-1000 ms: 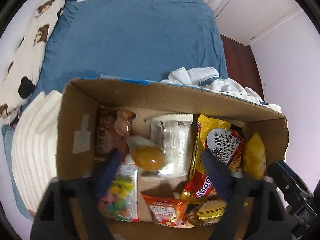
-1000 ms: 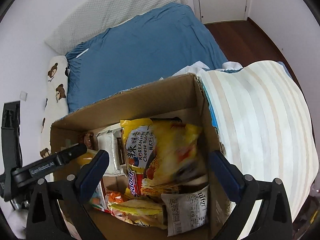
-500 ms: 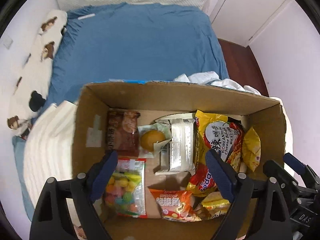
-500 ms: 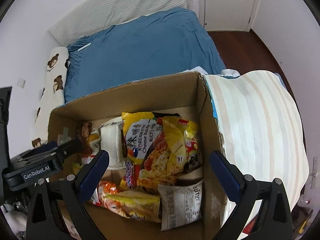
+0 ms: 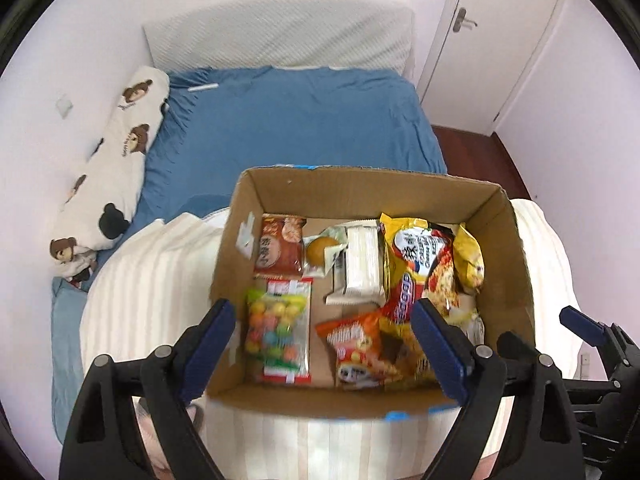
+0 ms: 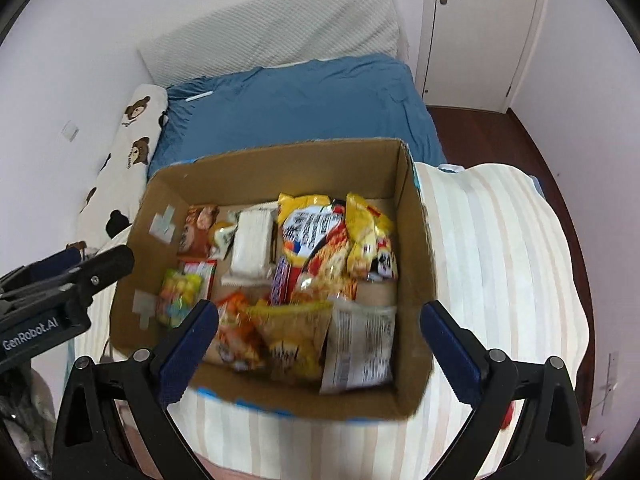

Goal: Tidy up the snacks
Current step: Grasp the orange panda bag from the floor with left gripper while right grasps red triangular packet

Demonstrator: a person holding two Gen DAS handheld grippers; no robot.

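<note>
Grippers [image 5: 324, 340] risen – cardboard box [image 5: 360, 188], colourful snacks [image 5: 280, 328]

A brown cardboard box [image 5: 516, 248] sits on a cream striped blanket [image 5: 152, 280], and a clear packet of multicoloured candy balls [image 5: 279, 320] lies at its lower left. At upper left, a plain blue bedsheet [image 5: 296, 120] borders a white pillow printed with brown bears [image 5: 116, 152].

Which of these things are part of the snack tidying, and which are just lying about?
Part of the job: cardboard box, candy bag, noodle packet, orange snack bag, white wafer pack.

Lying about: bear-print pillow, blue sheet, striped blanket, door.
</note>
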